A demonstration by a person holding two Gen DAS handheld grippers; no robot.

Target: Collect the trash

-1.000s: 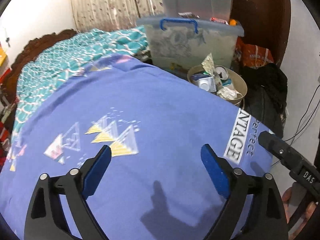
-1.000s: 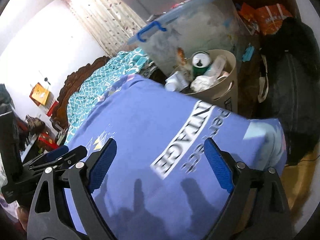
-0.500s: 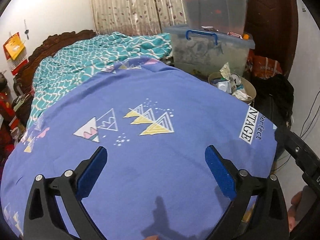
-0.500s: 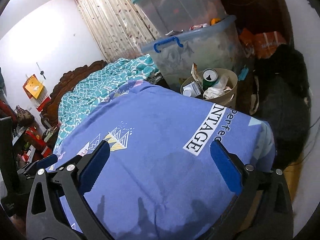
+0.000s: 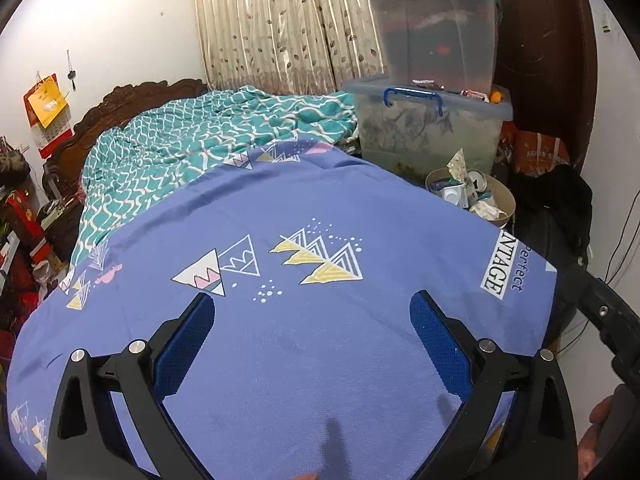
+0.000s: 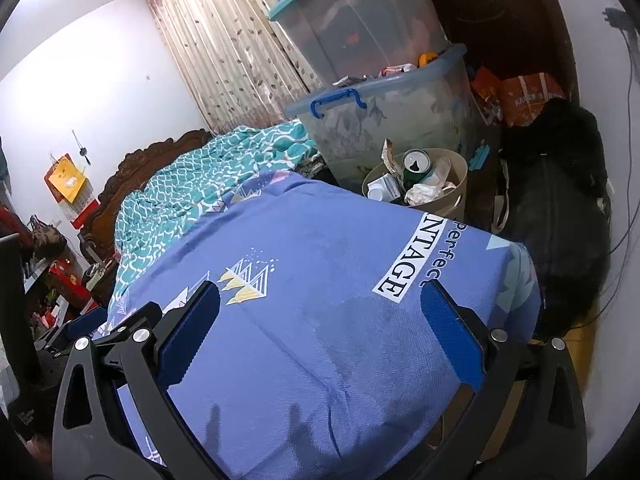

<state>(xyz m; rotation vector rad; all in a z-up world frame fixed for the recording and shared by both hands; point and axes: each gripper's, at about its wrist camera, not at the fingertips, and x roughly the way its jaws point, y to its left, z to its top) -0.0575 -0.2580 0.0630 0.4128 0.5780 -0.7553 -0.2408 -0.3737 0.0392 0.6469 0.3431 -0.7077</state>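
A beige round trash bin stands on the floor past the far right corner of the bed. It holds a green can, a white carton and crumpled paper. My left gripper is open and empty above the blue bedsheet. My right gripper is open and empty above the same sheet. The right gripper's body shows at the right edge of the left wrist view. I see no loose trash on the bed.
Two stacked clear storage boxes stand behind the bin. A black bag and an orange bag lie to the bin's right. A teal patterned blanket covers the far bed. Clutter sits at the left.
Both grippers have pulled back and risen from the bin. The bin looks smaller and farther, and more of the bed and room is in view. Both stay open and empty.
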